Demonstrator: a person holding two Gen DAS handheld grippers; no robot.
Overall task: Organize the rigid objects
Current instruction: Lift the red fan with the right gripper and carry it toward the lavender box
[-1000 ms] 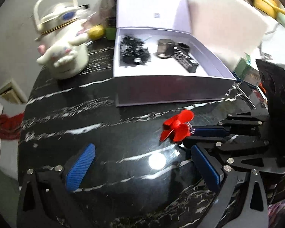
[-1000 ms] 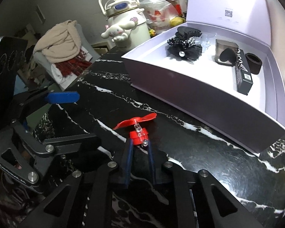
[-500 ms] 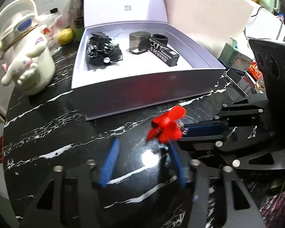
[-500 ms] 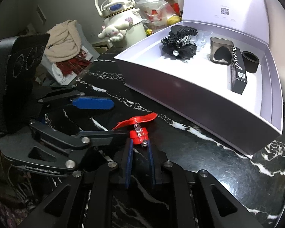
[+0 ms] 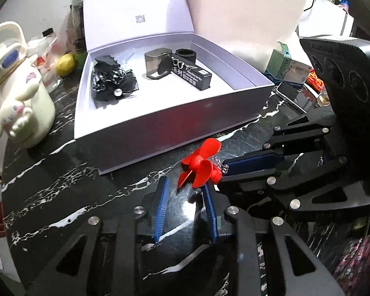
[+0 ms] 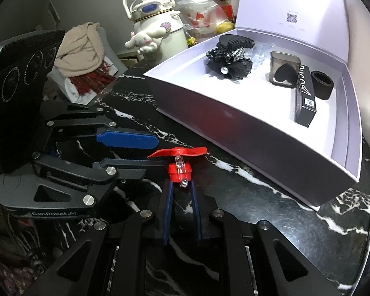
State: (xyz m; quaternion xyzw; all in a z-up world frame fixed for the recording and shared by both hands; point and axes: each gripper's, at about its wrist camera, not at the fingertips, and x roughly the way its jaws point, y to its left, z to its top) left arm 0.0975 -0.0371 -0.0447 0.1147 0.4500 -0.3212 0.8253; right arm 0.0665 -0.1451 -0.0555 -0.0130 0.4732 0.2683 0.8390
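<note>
Red plastic sits between the blue pads of the right gripper (image 6: 180,183): it is clamped tight on the hub of a small fan (image 6: 178,165), blades up, just above the black marble table (image 6: 246,192). The left gripper (image 5: 185,192) comes in from nine o'clock in the right view; its jaws have just been closing and now stand narrow, one pad beside the fan's blades at about one o'clock of its own view. Whether the pads press on the fan cannot be told.

Further out, at one o'clock from the right gripper, the open lilac box (image 6: 259,133) already holds a black hair bow (image 6: 230,61), a grey case (image 6: 283,70), a long black carton (image 6: 305,93) and a black ring (image 6: 322,83). So most of the sorting looks done; the fan remains outside the box, and no other loose piece shows on the table.

Only the right view shows the clear clip on the fan's hub and a heap of cloth (image 6: 81,49) at ten o'clock. Only the left view shows the blades face-on and small packets (image 5: 291,70) at two o'clock beyond the box.
</note>
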